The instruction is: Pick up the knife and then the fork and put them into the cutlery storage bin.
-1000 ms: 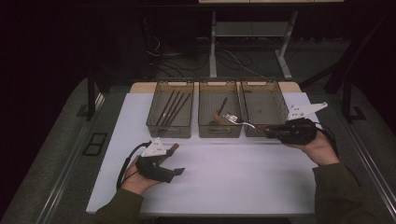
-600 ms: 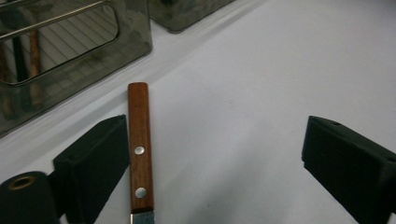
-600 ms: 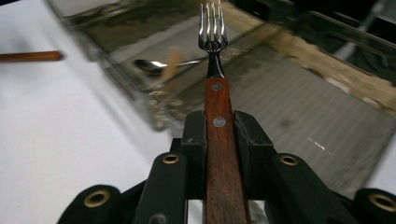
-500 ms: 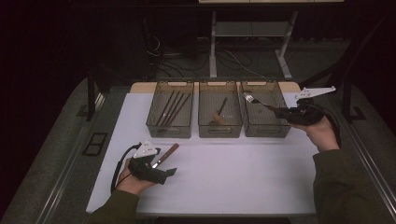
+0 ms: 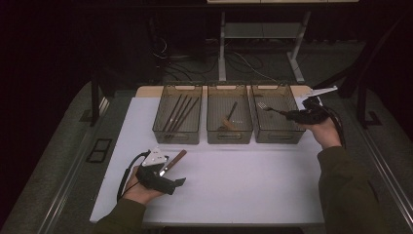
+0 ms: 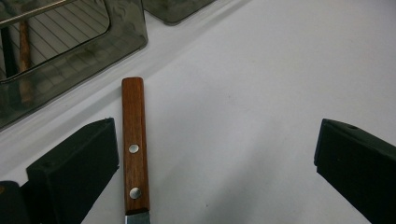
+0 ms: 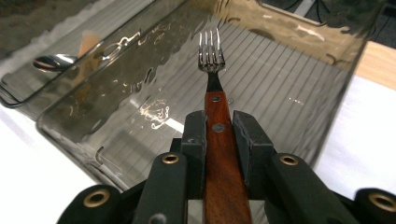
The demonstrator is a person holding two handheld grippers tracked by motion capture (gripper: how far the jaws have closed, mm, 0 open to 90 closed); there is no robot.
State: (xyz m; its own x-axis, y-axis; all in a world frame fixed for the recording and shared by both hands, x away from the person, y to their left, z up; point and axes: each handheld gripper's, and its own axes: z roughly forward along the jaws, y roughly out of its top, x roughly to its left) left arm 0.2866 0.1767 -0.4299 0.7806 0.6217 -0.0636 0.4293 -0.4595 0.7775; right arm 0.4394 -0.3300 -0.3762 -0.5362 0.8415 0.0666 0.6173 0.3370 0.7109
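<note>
Three smoked-plastic bins stand in a row at the far edge of the white table [image 5: 272,195], and the work looks like sorting cutlery into them by kind. The left bin [image 5: 160,130] holds several long dark utensils, the middle bin [image 5: 212,132] holds a wooden-handled piece and what looks like a spoon, and the right bin [image 5: 296,134] is the one being served now.

Taking that right bin as the landmark: the right gripper [image 5: 294,115] sits at its right wall, clamped on the wooden handle of a fork [image 7: 212,79]. The fork is held level with its tines pointing out over the ribbed bin floor, probably so it can be let go straight into the bin.

Well to the left of that bin and nearer the person, the left gripper [image 5: 170,179] rests low on the table, its jaws having just been opening and now standing wide apart. A wooden-handled knife [image 6: 135,149] lies flat on the table between them, close beside one jaw but not pressed by either; its riveted handle points away toward the bins, likely lined up for a pickup along its length.
</note>
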